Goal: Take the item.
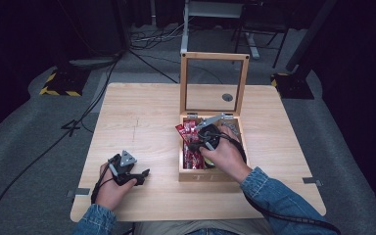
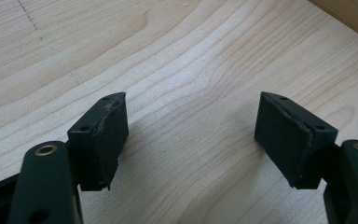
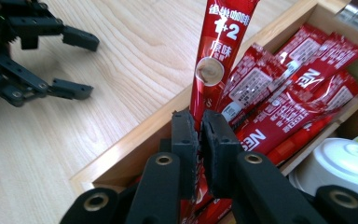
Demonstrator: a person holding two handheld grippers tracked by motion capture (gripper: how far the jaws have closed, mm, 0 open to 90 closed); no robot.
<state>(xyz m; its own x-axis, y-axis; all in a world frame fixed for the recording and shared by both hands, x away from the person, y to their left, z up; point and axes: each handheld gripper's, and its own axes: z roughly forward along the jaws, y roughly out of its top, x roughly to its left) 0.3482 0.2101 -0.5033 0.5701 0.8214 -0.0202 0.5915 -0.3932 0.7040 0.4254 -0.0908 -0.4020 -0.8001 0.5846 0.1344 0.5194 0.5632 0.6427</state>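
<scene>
A wooden box (image 1: pixel 210 176) stands open on the table, its framed lid (image 1: pixel 214 56) upright. Several red coffee sachets (image 3: pixel 289 102) lie in its left compartment (image 1: pixel 192 155). My right gripper (image 3: pixel 200 135) is shut on one red sachet (image 3: pixel 219 51), which points up and away from the jaws over the box wall (image 3: pixel 135 140). In the high view this right gripper (image 1: pixel 194 140) hovers over the box. My left gripper (image 2: pixel 191 126) is open with nothing between its pads, low over the bare table (image 2: pixel 191 56), left of the box (image 1: pixel 142 176).
A white lidded cup (image 3: pixel 345 161) sits in the compartment beside the sachets. A metal stay (image 1: pixel 215 119) props the lid. A round cable port (image 1: pixel 227 97) is in the table behind the box. Bare wood (image 1: pixel 142 112) stretches left of the box.
</scene>
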